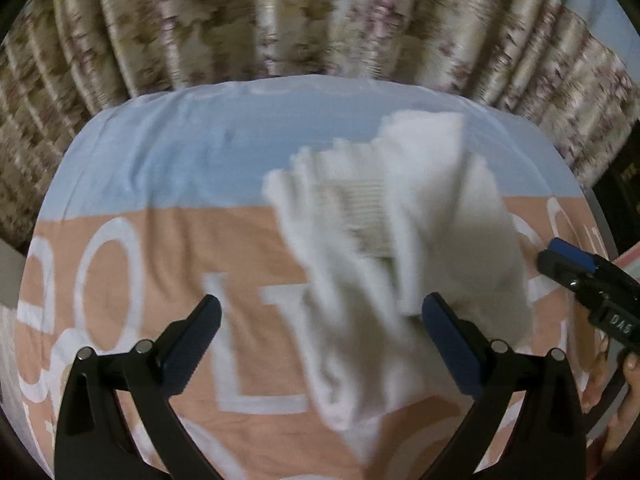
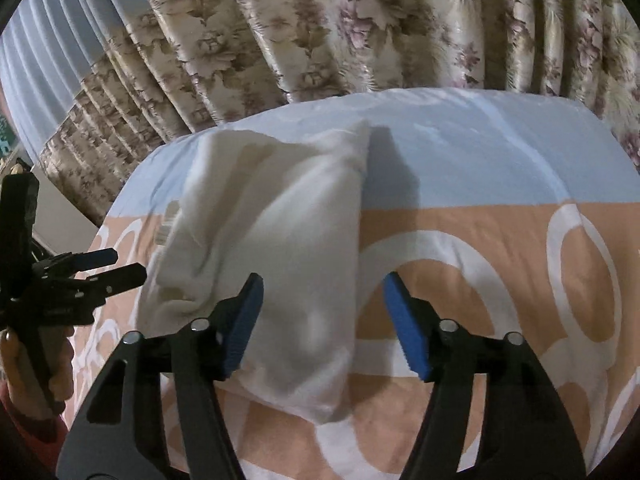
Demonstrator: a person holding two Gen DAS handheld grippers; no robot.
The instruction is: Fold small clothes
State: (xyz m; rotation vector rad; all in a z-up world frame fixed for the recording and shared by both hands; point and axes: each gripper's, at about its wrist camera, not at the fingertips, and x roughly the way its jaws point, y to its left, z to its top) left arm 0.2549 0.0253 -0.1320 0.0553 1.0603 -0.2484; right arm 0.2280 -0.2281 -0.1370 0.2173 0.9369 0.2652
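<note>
Left gripper: jaws spread wide, nothing between the blue pads. Right gripper: jaws likewise released, nothing held. White garment lying crumpled on the bedspread, ahead of the left gripper and toward its right finger, its hem just beside that pad; motion blur over the fabric, ribbed section visible mid-cloth. From the right wrist view, same garment ahead and to the left, partly behind the left finger, touching or overlapping it. Bedspread peach with white lettering near the grippers, pale blue farther out. Floral curtain hanging beyond the bed's far edge.
</note>
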